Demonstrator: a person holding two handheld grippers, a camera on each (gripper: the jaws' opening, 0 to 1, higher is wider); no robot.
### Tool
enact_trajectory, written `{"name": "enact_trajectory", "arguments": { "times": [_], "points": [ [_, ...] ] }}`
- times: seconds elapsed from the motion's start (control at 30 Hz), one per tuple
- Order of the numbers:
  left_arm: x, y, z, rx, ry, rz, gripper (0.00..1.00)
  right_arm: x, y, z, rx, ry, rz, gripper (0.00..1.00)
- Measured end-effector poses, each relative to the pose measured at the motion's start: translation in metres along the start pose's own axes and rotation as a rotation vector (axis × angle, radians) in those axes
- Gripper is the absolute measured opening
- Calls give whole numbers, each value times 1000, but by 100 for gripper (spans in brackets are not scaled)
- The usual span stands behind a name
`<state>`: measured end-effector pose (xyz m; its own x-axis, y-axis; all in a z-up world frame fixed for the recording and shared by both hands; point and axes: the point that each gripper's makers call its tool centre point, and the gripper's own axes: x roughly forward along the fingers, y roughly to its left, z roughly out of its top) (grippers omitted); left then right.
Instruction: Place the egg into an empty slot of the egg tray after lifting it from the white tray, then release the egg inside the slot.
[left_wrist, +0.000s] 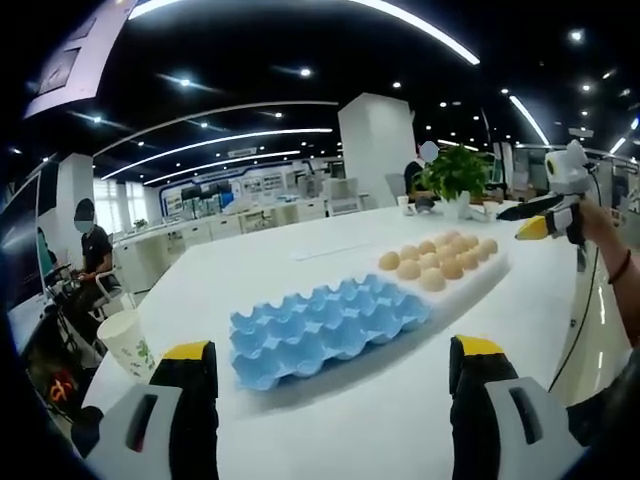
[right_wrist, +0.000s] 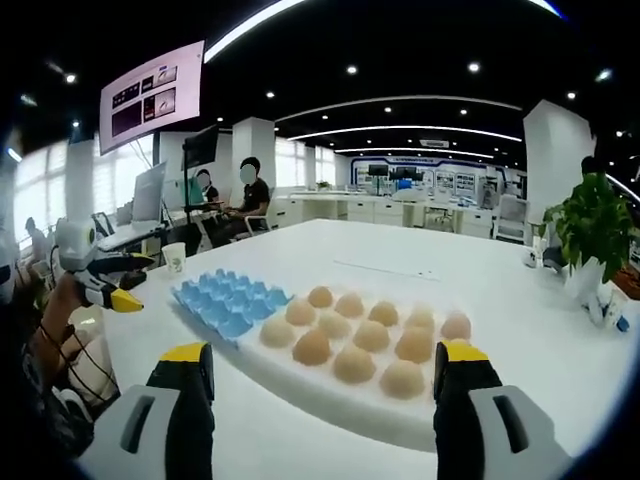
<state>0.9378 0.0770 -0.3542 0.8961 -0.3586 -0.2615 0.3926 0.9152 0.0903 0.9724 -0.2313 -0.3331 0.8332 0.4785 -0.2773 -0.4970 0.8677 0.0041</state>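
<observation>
**Both grippers hanging back, eggs all on the white tray**

Left gripper (left_wrist: 330, 375): its yellow-tipped fingers (left_wrist: 188, 352) stand wide apart with nothing between them, held above the white worktop (left_wrist: 250, 265) on the near side of the blue egg tray (left_wrist: 325, 328). Every slot of that egg tray that I can see is empty.

Right gripper (right_wrist: 325, 375): same deal, fingers (right_wrist: 456, 354) spread wide and gripping nothing, hovering just short of the near edge of the white tray (right_wrist: 330, 400).

The eggs (right_wrist: 355, 335) sit in rows on the white tray, a dozen or so, tan and pale. The closest ones in the right gripper view lie just beyond the fingertips, not touching them. The white tray and the blue egg tray lie end to end and look like they touch.

Each gripper also shows up in the other's view, held by a hand (left_wrist: 600, 225), off to the side of the trays and above the worktop.

Further out: a paper cup (left_wrist: 128, 342) stands at the worktop's edge near the egg tray, and a potted plant (right_wrist: 590, 235) stands at the far end. Behind is a big open office with ceiling light strips, a wall screen (right_wrist: 152, 95), and people sitting at desks.
</observation>
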Motion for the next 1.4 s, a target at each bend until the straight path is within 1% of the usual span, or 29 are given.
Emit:
{"name": "enact_trajectory", "arguments": {
  "times": [0.3, 0.47, 0.63, 0.83, 0.93, 1.07, 1.2, 1.4],
  "points": [
    [-2, 4, 5, 0, -16, 12, 98, 6, 0, 5, -9, 4, 10, 94],
    [-1, 7, 4, 1, -7, 19, 98, 11, 0, 10, -1, -7, 17, 94],
    [0, 6, 4, 2, -7, 15, 98, 19, 2, 11, -5, -3, 28, 93],
    [-1, 7, 9, -19, -39, 15, 97, 22, 1, 13, -3, -16, 18, 93],
    [-1, 7, 10, -11, -37, 16, 97, 24, 2, 16, 16, -35, 28, 92],
    [0, 6, 6, -2, -17, 10, 98, 29, 3, 19, 15, -55, 33, 90],
    [2, 2, 5, -4, -15, 0, 98, 37, 6, 17, -13, -47, 37, 91],
    [2, 4, 7, -3, -18, 4, 98, 43, 11, 16, 0, -51, 56, 90]
  ]
}}
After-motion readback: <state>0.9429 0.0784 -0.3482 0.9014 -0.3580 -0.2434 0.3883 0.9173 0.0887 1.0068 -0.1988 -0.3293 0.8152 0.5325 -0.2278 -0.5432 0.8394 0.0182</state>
